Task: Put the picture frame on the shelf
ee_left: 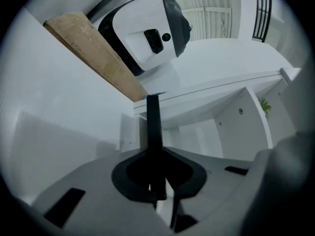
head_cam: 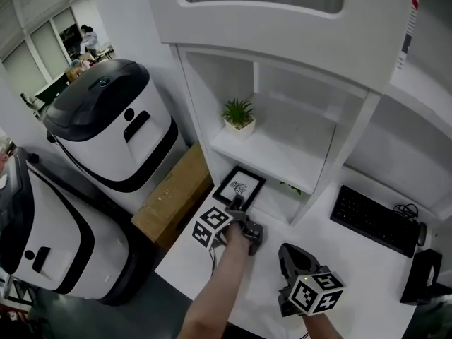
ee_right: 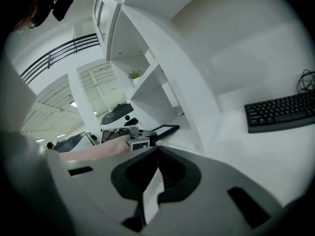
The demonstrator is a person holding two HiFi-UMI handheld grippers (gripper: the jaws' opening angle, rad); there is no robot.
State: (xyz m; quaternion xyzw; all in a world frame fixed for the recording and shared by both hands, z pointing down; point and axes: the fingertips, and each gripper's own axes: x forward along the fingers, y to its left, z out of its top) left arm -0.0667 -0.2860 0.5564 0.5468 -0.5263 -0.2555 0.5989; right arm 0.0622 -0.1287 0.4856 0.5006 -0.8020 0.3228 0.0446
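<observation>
The black picture frame (head_cam: 240, 185) with a white print hangs tilted just in front of the shelf unit's low compartment (head_cam: 288, 198). My left gripper (head_cam: 236, 203) is shut on the frame's near edge. In the left gripper view the frame (ee_left: 153, 127) shows edge-on as a dark upright bar clamped in the left gripper (ee_left: 156, 193). My right gripper (head_cam: 284, 249) hovers over the white desk (head_cam: 367, 267), to the right of the frame, with its jaws together and nothing in them. The right gripper view shows the frame (ee_right: 165, 130) ahead to the left.
A small potted plant (head_cam: 239, 114) stands on the shelf board (head_cam: 279, 154) above. A black keyboard (head_cam: 374, 219) lies on the desk at the right, with a black object (head_cam: 422, 274) near the edge. A cardboard box (head_cam: 173, 196) and white machines (head_cam: 113, 122) stand at the left.
</observation>
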